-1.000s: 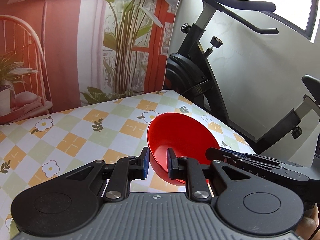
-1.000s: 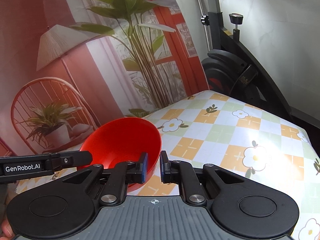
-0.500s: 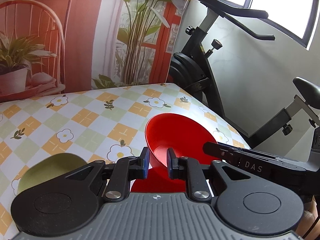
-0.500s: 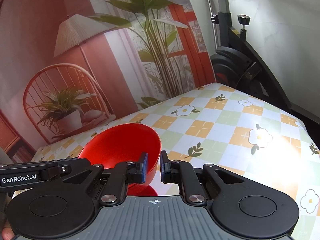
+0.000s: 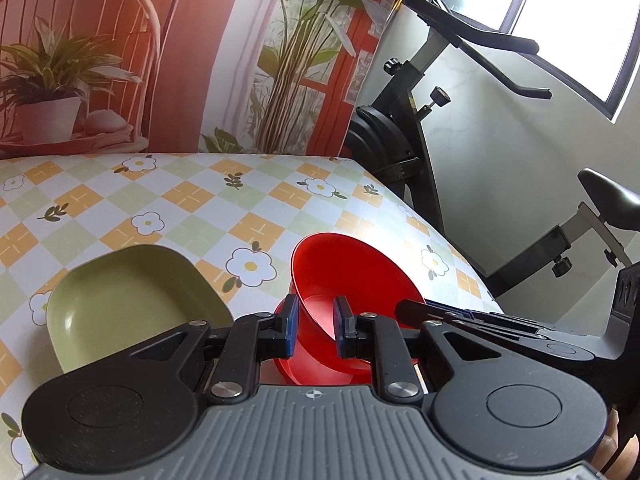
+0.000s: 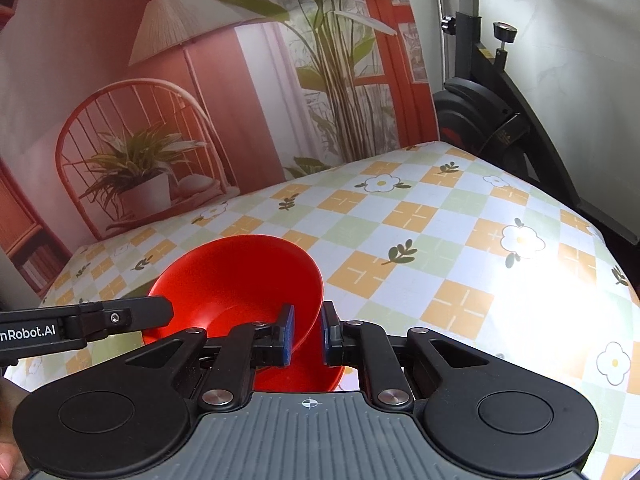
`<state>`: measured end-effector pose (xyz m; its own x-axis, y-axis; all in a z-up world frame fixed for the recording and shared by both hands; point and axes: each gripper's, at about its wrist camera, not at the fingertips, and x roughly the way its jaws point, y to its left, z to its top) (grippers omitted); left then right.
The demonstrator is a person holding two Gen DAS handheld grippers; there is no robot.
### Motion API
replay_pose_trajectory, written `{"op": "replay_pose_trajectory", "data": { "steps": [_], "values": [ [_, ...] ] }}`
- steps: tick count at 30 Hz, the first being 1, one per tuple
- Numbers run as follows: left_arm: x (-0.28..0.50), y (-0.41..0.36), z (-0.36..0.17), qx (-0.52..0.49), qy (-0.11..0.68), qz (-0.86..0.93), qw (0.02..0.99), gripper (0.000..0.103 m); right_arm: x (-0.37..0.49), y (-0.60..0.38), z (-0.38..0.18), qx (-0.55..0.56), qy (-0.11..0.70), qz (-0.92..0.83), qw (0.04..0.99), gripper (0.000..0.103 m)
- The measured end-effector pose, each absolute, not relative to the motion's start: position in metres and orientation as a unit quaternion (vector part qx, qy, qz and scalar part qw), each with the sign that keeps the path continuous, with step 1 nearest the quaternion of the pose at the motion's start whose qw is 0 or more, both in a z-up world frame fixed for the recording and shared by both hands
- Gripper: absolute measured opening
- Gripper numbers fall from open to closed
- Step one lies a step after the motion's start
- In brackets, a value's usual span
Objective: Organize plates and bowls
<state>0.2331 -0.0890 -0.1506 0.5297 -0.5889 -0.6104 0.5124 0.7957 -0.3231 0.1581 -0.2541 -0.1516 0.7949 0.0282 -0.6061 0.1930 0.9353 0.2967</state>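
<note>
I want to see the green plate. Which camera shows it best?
The left wrist view. The green plate lies on the table beside the red bowl, though the left gripper covers its near edge. The right wrist view does not show it.

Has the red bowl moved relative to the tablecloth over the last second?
Yes. The red bowl, gripped by both grippers, has come back toward the near table edge and down: it now sits beside the green plate, over a second red dish.
</note>
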Motion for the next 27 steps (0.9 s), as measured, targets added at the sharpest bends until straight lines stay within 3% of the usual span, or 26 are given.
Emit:
{"op": "replay_pose_trajectory", "data": {
  "steps": [27],
  "values": [
    [0.23,-0.092,-0.177,-0.036,0.403,-0.315,0.858,0.02,0.163,-0.26,-0.172,0.178,0.341,-0.048,0.922,0.016]
  ]
}}
